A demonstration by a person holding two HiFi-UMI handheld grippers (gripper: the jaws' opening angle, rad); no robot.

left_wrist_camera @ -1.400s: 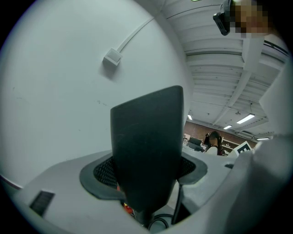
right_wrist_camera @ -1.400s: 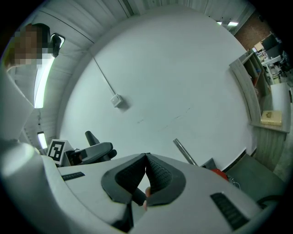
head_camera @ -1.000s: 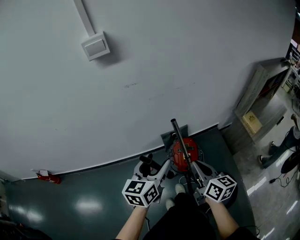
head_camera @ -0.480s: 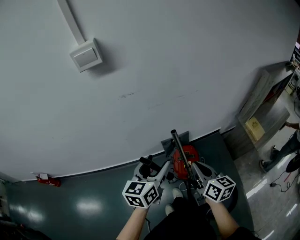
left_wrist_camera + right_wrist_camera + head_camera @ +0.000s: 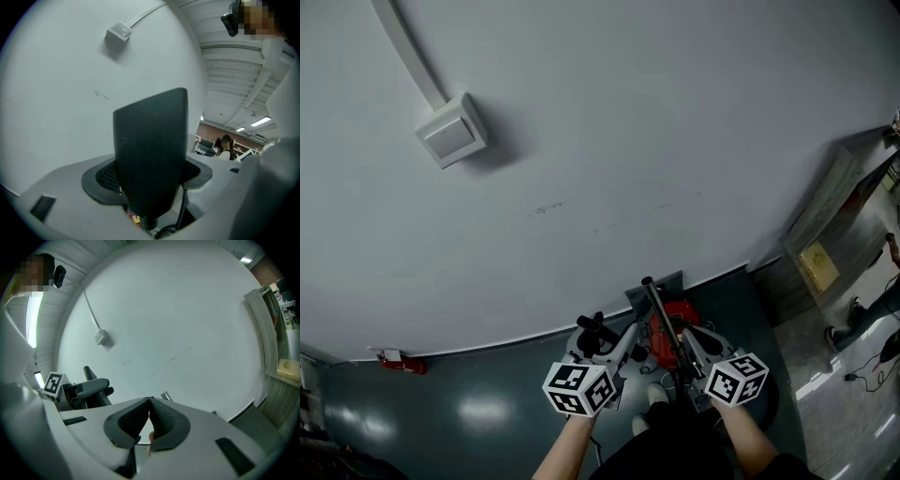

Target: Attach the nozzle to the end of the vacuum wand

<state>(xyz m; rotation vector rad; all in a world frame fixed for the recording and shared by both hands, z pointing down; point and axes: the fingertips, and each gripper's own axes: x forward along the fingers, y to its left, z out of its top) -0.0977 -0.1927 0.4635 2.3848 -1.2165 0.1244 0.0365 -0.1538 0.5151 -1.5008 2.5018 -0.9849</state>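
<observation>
While left gripper pinches the black nozzle, right gripper jaws pressed together.

Head cam: high, tilted forward and down onto the grey wall and the floor. Left gripper view: low, facing the same wall, with the black nozzle right at the lens blocking the centre. Right gripper view: low, same wall, clear past its jaws. All three share the wall box. The right gripper view also catches the left gripper.
</observation>
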